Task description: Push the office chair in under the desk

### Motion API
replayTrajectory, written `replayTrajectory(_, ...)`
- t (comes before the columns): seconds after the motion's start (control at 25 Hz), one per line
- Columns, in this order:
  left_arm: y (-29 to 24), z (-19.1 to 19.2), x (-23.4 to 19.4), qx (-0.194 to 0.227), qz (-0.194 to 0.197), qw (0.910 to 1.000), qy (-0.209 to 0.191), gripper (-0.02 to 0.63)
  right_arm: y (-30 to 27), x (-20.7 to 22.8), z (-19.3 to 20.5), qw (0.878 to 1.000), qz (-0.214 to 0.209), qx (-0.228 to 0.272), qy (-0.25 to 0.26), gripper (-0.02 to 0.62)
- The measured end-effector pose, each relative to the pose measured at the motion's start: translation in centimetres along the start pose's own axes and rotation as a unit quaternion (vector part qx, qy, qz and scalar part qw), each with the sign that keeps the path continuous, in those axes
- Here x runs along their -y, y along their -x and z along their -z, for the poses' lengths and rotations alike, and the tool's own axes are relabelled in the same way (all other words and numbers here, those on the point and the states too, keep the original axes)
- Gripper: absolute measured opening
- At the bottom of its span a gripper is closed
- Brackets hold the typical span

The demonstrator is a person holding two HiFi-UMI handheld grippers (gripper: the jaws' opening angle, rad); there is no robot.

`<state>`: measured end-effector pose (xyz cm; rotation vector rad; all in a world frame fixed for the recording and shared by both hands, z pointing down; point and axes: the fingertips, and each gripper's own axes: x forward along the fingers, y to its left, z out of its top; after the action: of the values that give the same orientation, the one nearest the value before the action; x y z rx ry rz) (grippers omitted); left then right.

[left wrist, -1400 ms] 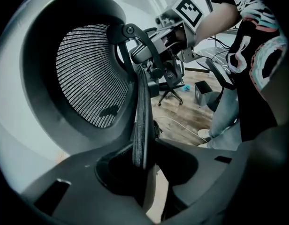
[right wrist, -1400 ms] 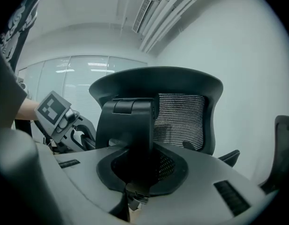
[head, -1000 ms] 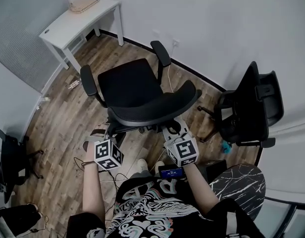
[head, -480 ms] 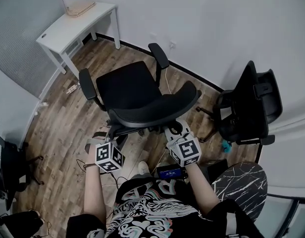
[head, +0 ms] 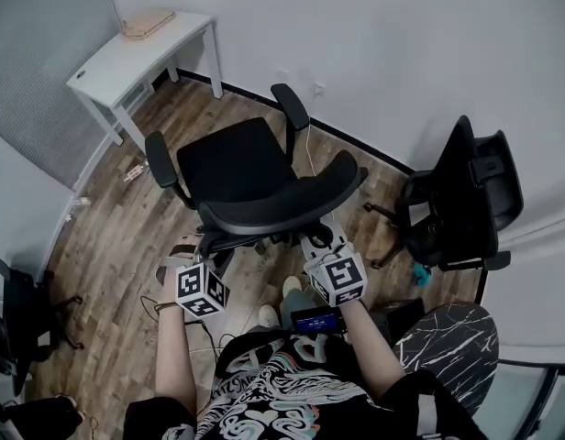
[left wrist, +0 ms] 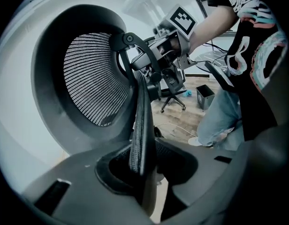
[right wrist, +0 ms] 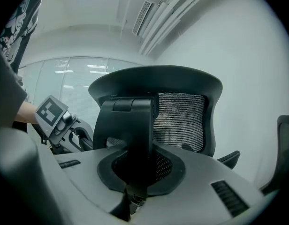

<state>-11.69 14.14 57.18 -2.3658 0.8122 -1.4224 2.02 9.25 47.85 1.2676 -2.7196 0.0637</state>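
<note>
Chair [head: 237,168] barely shifted; left gripper [head: 198,246], right gripper [head: 317,241] clamp backrest [head: 282,211].

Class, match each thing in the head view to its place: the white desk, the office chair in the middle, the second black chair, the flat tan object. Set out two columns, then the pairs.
Things
1. white desk
2. middle office chair
3. second black chair
4. flat tan object

Places
A. on the desk top
B. by the wall at the right
C. backrest between the jaws of the left gripper and the right gripper
D. far left corner

Pairs: 1-D, 2-C, 3-B, 4-A
</note>
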Motion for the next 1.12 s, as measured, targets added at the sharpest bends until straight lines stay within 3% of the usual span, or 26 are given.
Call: replayTrajectory(1.12, -1.6, 3.7, -5.6, 0.01, 0.03, 0.9994, -0.014, 0.147, -6.4, -0.8, -0.9, 1.0, -0.011, 0.004, 0.019, 0.041)
